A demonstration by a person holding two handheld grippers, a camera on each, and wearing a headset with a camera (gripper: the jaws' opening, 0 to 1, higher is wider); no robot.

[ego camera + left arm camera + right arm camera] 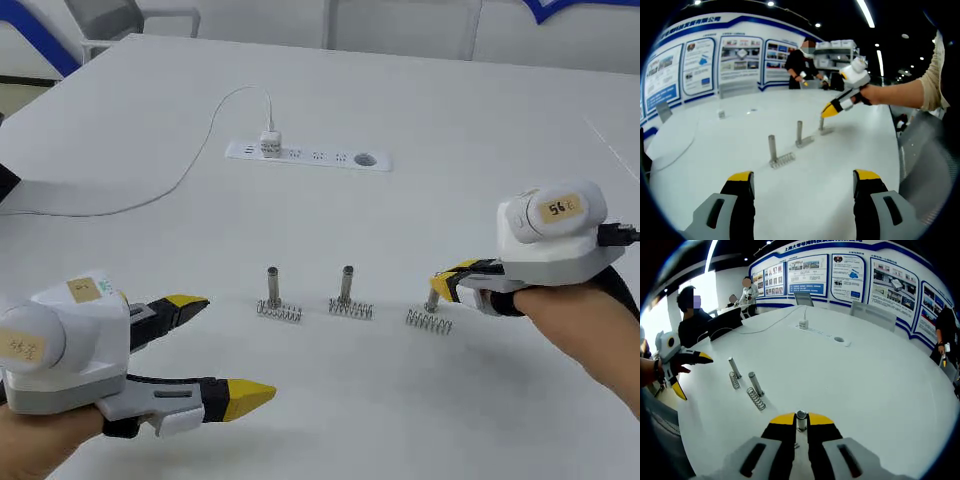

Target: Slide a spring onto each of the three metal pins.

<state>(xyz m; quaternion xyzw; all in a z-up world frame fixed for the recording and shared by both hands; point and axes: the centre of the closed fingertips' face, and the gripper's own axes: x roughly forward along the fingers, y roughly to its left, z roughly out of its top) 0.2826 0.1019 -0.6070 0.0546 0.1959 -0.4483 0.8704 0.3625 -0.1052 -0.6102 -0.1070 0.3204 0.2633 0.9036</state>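
Three short metal pins stand upright in a row on the white table: left pin [273, 285], middle pin [347, 282], right pin [432, 298]. A spring lies flat in front of each: left spring [279, 312], middle spring [351, 309], right spring [429, 321]. My right gripper [446, 286] reaches in from the right. In the right gripper view its yellow-tipped jaws are shut on the right pin [801, 416]. My left gripper [225, 348] hovers open at the near left, apart from the left pin [772, 148], with nothing between its fingers [740, 178].
A white power strip [305, 156] with a plugged charger [268, 143] and its cable lies farther back on the table [450, 120]. People stand at another table [805, 65] in the background. Bare tabletop surrounds the pins.
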